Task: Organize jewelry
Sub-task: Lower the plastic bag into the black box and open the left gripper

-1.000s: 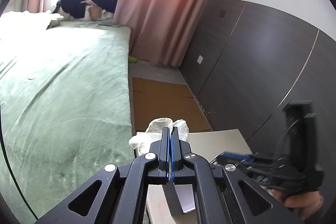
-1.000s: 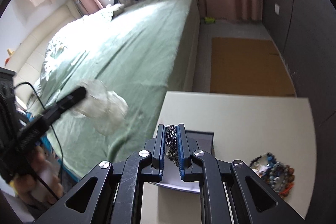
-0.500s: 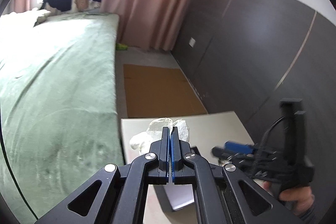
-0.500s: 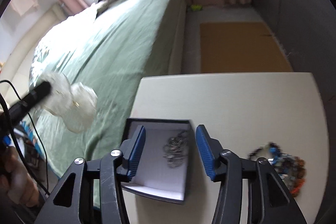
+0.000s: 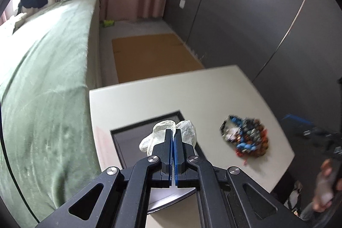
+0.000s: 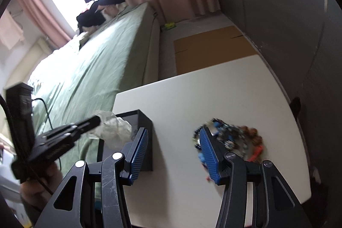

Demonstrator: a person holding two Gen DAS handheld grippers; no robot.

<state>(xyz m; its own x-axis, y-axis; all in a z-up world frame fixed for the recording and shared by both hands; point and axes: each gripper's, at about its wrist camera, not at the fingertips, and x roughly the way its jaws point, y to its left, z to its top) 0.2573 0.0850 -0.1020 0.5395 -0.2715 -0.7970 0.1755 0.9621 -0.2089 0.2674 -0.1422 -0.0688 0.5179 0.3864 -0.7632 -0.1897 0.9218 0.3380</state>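
Note:
My left gripper (image 5: 173, 131) is shut on a crumpled clear plastic bag (image 5: 168, 134) and holds it over the black jewelry box (image 5: 132, 136). In the right wrist view the same bag (image 6: 113, 129) hangs from the left gripper above the box (image 6: 145, 138). My right gripper (image 6: 173, 140) is open and empty, between the box and a pile of coloured bead jewelry (image 6: 233, 140) on the white table (image 6: 192, 95). The pile also shows in the left wrist view (image 5: 245, 136). The inside of the box is mostly hidden.
A green bed (image 5: 42, 78) runs along the table's left side. A brown cardboard sheet (image 5: 154, 52) lies on the floor beyond the table. A dark panelled wall (image 5: 256, 14) stands to the right.
My right gripper opened and let a chain drop into the box, then moved right toward the bead pile. My left gripper tilted down over the box with the bag.

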